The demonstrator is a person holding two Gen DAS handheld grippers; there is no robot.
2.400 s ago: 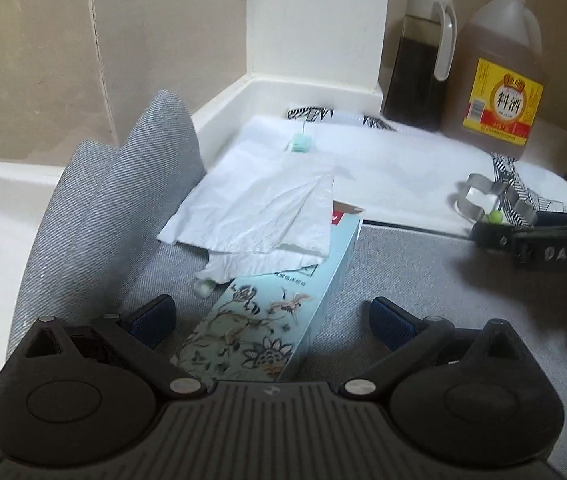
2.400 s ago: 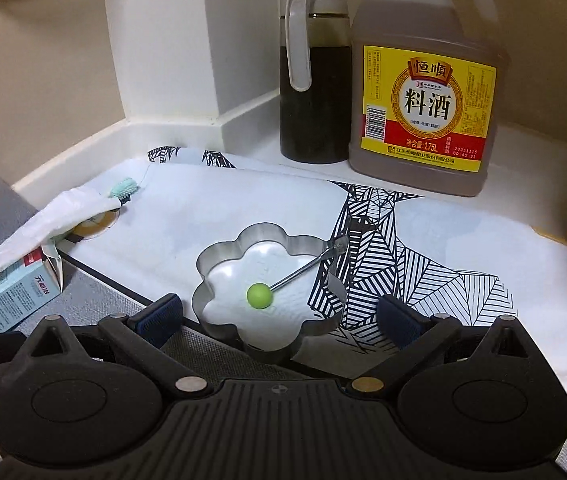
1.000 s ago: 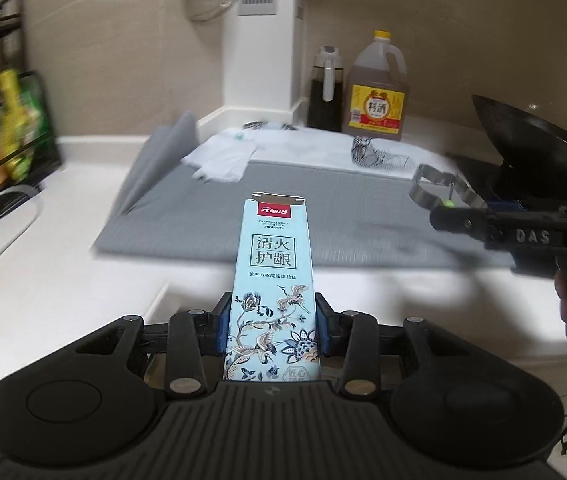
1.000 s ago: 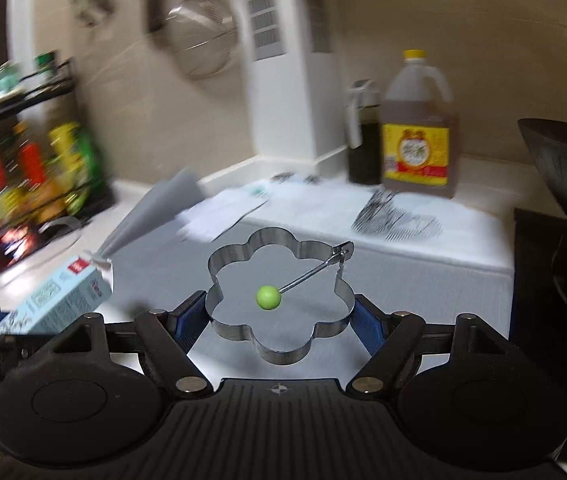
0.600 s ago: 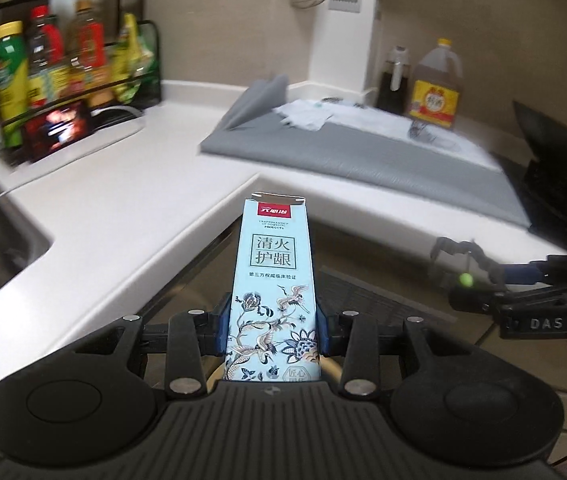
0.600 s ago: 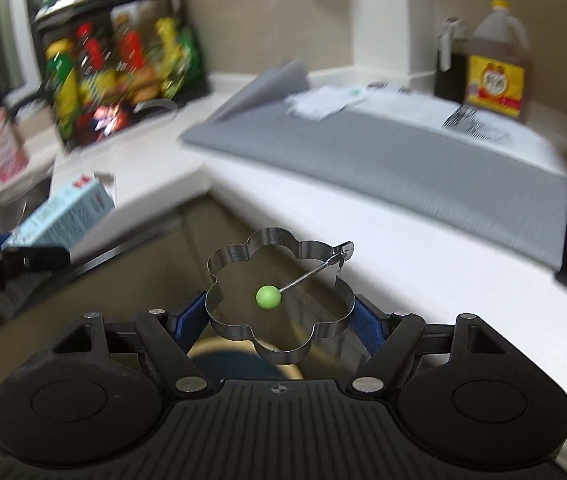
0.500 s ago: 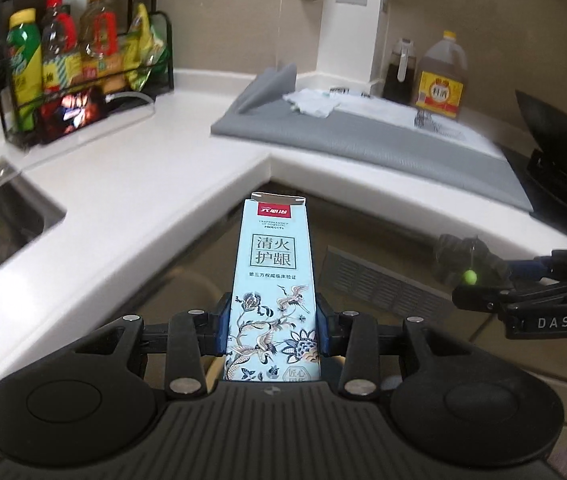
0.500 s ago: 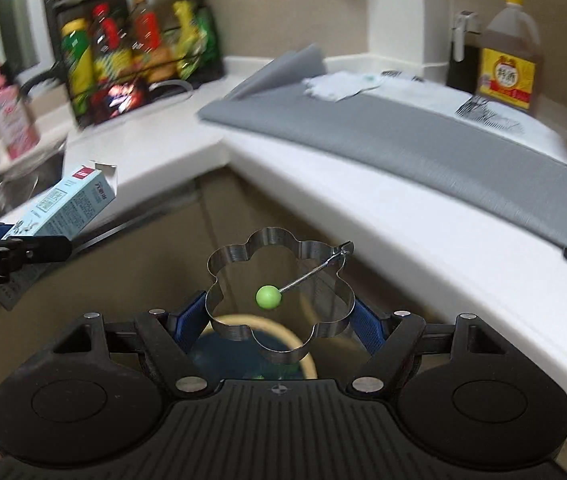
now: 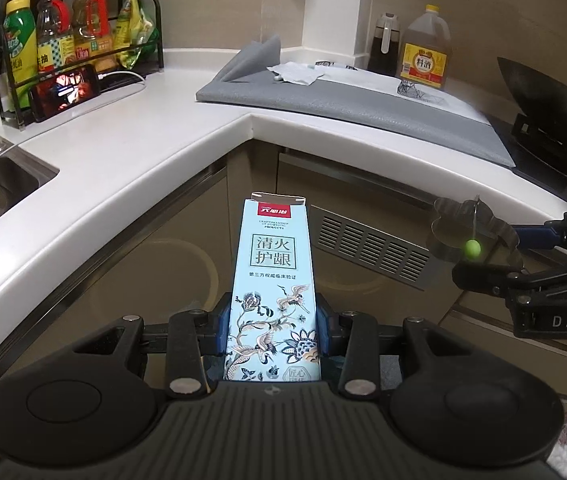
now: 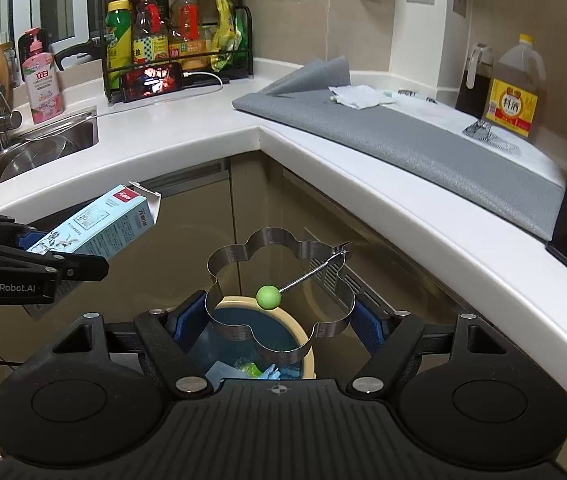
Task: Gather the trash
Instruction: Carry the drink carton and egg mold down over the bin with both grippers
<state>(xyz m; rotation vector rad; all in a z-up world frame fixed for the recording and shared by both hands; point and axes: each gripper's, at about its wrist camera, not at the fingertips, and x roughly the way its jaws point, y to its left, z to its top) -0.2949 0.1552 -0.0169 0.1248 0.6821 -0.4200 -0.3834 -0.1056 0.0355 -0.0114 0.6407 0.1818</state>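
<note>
We are gripping the pale blue carton (image 9: 273,292) with our left gripper (image 9: 272,328), its fingers clamped on both sides, holding it out in the air in front of the cabinets below the counter (image 9: 123,128). Our right gripper (image 10: 279,320) is pinching the flower-shaped metal ring (image 10: 279,296) between its fingers, right above the round bin (image 10: 303,344), where scraps are already lying. Up on the grey mat (image 10: 403,140), a crumpled tissue (image 10: 357,96) is lying near the back wall.
</note>
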